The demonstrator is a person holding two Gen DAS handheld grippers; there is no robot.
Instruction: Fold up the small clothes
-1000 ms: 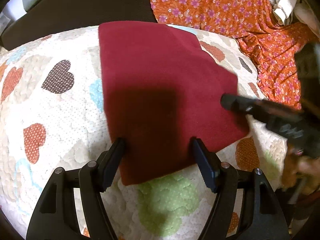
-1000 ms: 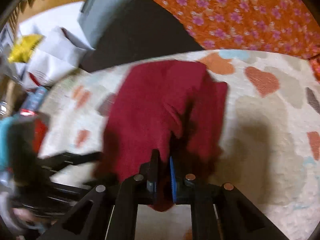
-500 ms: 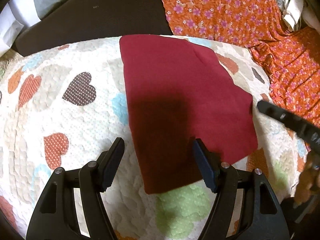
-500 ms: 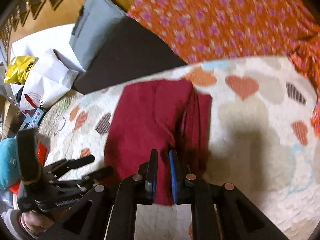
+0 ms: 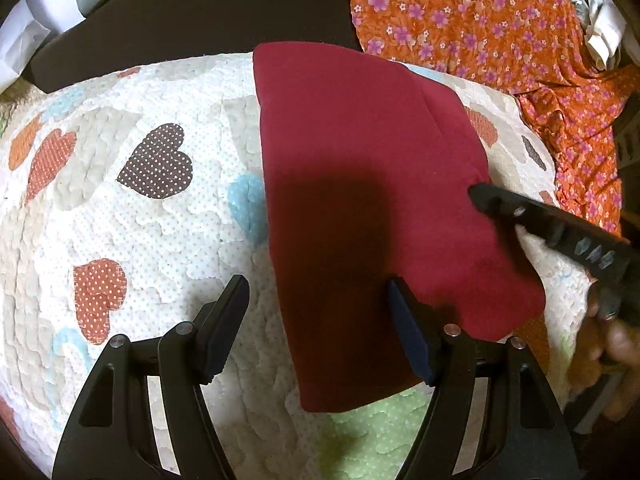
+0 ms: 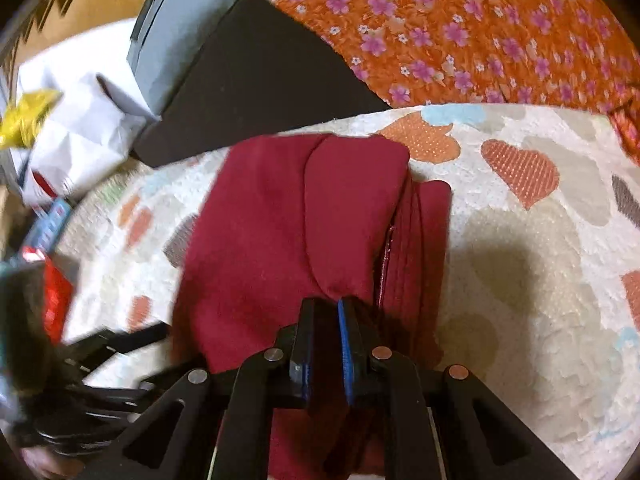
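Folding the maroon garment (image 5: 360, 184) on my heart-print quilt (image 5: 152, 220).
My right gripper (image 6: 326, 312) pinches its fold; my left gripper (image 5: 316, 312) hovers released at six o'clock.

Warm dim light, fisheye edges, left blur.

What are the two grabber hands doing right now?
Left gripper: open, holding nothing, over the near edge of the dark red folded cloth.
Right gripper: closed, pinching a fold of that cloth.
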